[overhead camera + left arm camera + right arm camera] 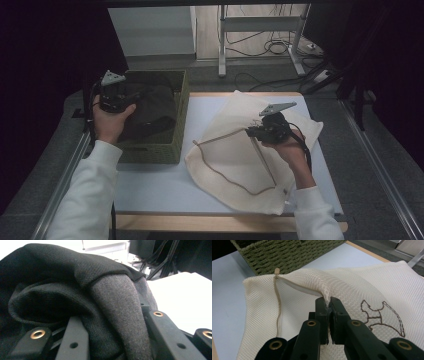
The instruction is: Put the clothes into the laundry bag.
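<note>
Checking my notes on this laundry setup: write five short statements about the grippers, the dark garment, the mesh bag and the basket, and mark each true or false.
1. The right gripper pinches the upper layer of the cream mesh bag. True.
2. The left gripper has its jaws closed on a dark garment. True.
3. The bag's zipper is closed all the way. False: the bag's mouth gapes beside it.
4. The woven basket sits to the right of the bag in the high view. False: it sits to its left.
5. The dark garment lies inside the bag. False: it is over the basket, at the left gripper.
</note>
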`<action>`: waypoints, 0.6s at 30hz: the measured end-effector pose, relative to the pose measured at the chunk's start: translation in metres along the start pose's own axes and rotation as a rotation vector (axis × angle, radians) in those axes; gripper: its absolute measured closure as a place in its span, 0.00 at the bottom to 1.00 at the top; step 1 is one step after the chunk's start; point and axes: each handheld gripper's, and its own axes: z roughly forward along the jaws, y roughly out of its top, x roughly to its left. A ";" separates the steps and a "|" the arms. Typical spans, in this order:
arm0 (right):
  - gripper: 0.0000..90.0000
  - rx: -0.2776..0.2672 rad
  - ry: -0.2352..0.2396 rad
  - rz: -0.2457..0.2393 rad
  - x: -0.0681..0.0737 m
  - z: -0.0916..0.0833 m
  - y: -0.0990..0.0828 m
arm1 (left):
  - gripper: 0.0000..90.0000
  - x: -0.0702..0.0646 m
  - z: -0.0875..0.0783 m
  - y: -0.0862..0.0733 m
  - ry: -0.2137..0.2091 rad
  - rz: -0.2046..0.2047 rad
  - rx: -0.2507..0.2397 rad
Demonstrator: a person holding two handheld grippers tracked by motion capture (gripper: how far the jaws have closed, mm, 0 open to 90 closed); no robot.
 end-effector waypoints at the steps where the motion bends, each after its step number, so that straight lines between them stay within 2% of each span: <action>1: 0.95 -0.001 0.000 -0.001 0.000 0.000 0.000 | 0.75 0.000 -0.001 0.001 -0.003 0.001 -0.005; 18: 0.95 -0.003 0.001 -0.003 -0.001 -0.001 0.000 | 0.75 -0.005 -0.020 0.017 -0.033 -0.013 -0.066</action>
